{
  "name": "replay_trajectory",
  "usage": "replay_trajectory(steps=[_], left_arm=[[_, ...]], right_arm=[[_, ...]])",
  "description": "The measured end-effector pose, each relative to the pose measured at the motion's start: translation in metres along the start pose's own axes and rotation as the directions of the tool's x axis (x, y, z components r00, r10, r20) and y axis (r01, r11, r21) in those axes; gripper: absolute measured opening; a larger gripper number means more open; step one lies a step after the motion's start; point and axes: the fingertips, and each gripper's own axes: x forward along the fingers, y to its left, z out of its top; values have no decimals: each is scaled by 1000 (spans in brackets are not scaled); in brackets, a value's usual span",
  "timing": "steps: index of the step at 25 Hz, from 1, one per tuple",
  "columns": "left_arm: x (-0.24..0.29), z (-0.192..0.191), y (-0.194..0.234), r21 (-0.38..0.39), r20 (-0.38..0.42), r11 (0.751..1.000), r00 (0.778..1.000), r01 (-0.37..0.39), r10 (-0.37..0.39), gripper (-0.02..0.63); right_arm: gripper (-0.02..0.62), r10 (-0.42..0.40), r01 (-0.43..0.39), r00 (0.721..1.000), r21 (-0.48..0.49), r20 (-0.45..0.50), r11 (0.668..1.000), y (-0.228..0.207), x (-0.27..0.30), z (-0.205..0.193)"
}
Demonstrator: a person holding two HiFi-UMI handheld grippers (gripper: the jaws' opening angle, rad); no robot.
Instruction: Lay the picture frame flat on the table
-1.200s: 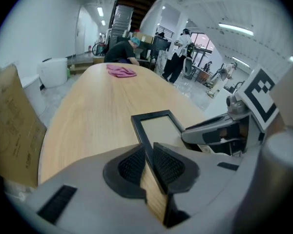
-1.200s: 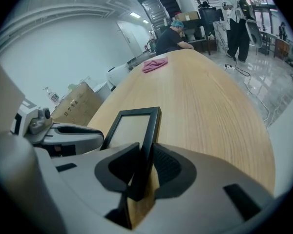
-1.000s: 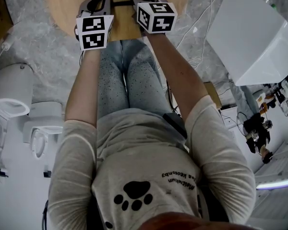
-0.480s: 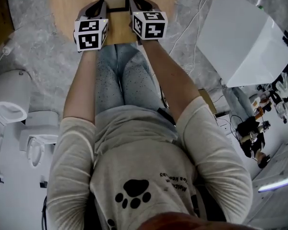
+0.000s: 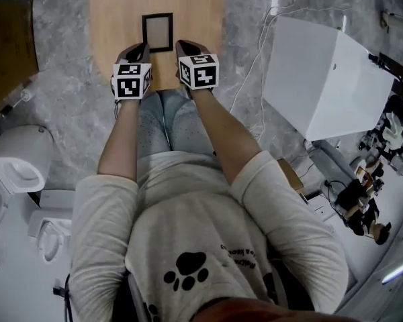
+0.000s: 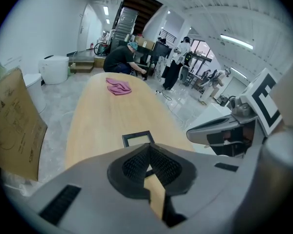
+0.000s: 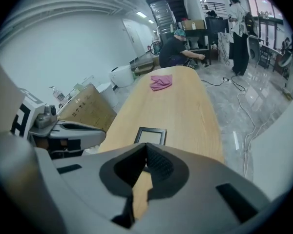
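A small black picture frame (image 5: 157, 31) lies flat on the long wooden table (image 5: 201, 19), just beyond both grippers. It also shows in the left gripper view (image 6: 137, 139) and in the right gripper view (image 7: 150, 136), past the jaw tips. My left gripper (image 5: 144, 46) hovers near the frame's near-left corner and my right gripper (image 5: 181, 44) near its near-right corner. Neither touches the frame. Both pairs of jaws have just been closing and now meet with nothing between them, the left gripper (image 6: 148, 152) and the right gripper (image 7: 145, 152) alike.
A pink cloth (image 6: 118, 87) lies at the table's far end. A cardboard box (image 6: 12, 126) stands on the floor left of the table. A large white box (image 5: 326, 79) and cables lie to the right. People work at the room's far end.
Both grippers have lifted off the table and drawn back from the frame's near corners. The whole frame now shows, lying flat beyond them.
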Motion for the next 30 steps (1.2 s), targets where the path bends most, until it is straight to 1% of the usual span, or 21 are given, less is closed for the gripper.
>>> replay_trajectory(steps=[6,10,15,17,20,22,26,28,30], left_arm=[[-39,20,-17,35,46,999,999,-4,3,9],[-62,27,-28,90,61,996,998,0,-5,9],[-86,33,-38,133,94,991,996,1,-13,9],[-98,36,-43,130,116,991,993,-6,-9,9],[-113,46,-48,118,154,993,988,-19,0,9],[-122,54,-51,114,179,993,984,-24,4,9],[-139,64,-57,117,216,992,976,-40,14,9],[-148,72,-60,111,240,993,970,-47,19,9],[-158,80,-63,102,267,993,963,-55,26,9]], right_arm=[[11,-11,11,1000,3,25,1000,14,-38,8],[11,-20,20,999,-8,41,1000,21,-58,10],[11,-42,35,992,53,121,998,18,-82,24],[11,-46,37,986,61,158,997,16,-97,30],[11,-46,39,978,36,203,999,17,-118,40],[11,-46,38,971,41,235,998,19,-131,45],[11,-58,34,949,82,309,996,25,-157,51],[11,-55,28,937,83,344,996,29,-170,58],[11,-43,21,924,62,381,998,35,-183,70]])
